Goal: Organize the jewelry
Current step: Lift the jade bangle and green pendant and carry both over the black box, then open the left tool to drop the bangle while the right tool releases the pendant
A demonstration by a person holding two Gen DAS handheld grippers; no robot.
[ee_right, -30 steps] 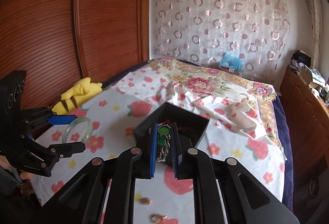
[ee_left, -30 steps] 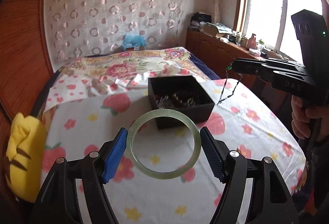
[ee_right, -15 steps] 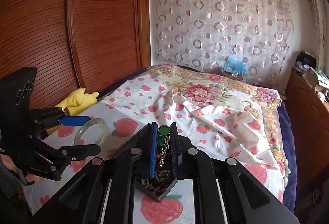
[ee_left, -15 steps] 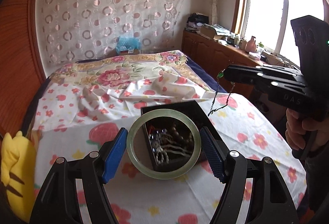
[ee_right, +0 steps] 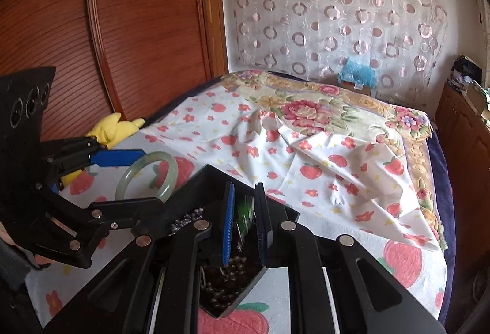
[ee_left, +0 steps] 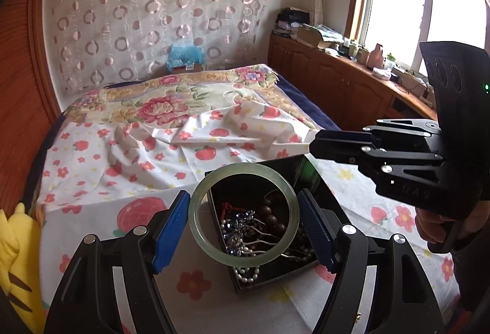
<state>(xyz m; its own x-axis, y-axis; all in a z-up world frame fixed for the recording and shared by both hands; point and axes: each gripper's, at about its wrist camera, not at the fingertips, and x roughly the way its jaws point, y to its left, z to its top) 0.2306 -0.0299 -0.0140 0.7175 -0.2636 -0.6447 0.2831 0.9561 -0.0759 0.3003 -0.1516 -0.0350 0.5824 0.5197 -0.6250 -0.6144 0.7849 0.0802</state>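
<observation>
A pale green jade bangle (ee_left: pixel 196 213) stands upright between the blue pads of my left gripper (ee_left: pixel 243 196), which is shut on it just above the black jewelry box (ee_left: pixel 269 278). Beads, pearls and chains lie tangled inside the box. In the right wrist view my right gripper (ee_right: pixel 245 185) is shut on a necklace with a green pendant (ee_right: pixel 245 211). The pendant is blurred between the pads, and the chain hangs into the box (ee_right: pixel 199 180). The left gripper (ee_right: pixel 153 177) and bangle (ee_right: pixel 174 173) show at the left. The right gripper (ee_left: pixel 317 144) reaches over the box's right corner.
The box sits on a white strawberry-print cloth (ee_left: pixel 137 211) spread over a floral bed. A yellow plush toy (ee_left: pixel 15 242) lies at the left edge by a wooden wardrobe (ee_right: pixel 122 27). A cluttered wooden cabinet (ee_left: pixel 352 82) runs under the window. A hand (ee_left: pixel 435 223) holds the right gripper.
Both grippers have come forward over the black box, which now sits right under them. The right gripper has dropped lower, and its green pendant now looks blurred and a little lower between the pads.
</observation>
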